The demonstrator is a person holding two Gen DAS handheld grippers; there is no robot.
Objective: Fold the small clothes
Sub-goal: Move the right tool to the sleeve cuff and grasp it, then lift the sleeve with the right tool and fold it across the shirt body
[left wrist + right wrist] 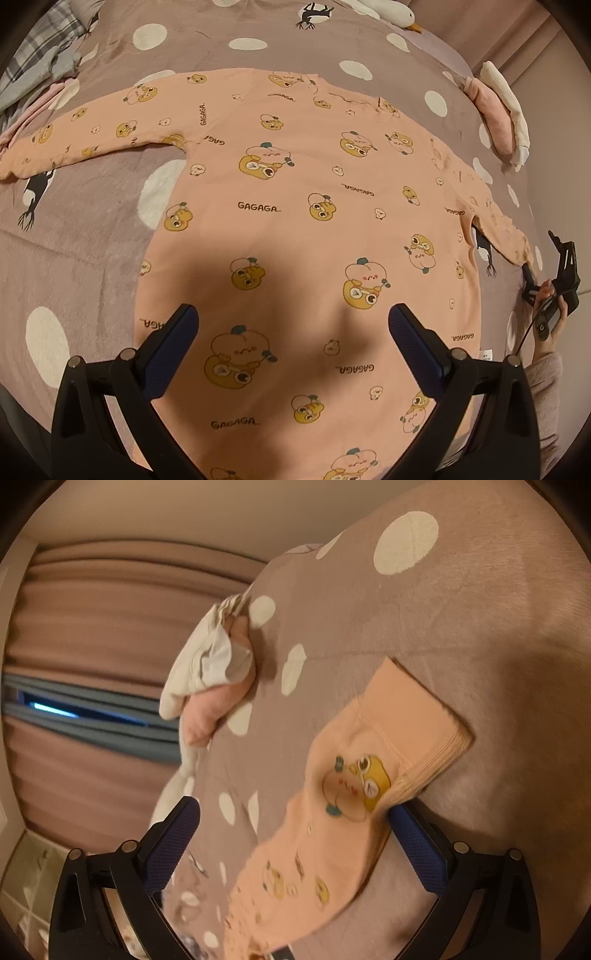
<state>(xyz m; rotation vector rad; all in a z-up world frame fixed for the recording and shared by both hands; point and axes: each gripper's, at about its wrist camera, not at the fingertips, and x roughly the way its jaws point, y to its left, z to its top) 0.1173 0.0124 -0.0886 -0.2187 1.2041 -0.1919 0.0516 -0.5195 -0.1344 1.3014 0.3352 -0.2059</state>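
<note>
Both grippers gape — left gripper (293, 325), right gripper (293, 818) — fingers spread.

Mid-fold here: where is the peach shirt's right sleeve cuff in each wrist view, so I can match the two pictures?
Left wrist view: the cuff lies at the far right edge, just above the right tongs.
Right wrist view: the cuff lies right of centre on the bedspread, ahead of the open right tongs.
Shared landmark: the pink and cream folded clothes at the bed's edge.

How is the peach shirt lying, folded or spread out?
Spread out: the peach shirt lies flat on the dotted blanket, both sleeves extended sideways, nothing folded over.
</note>
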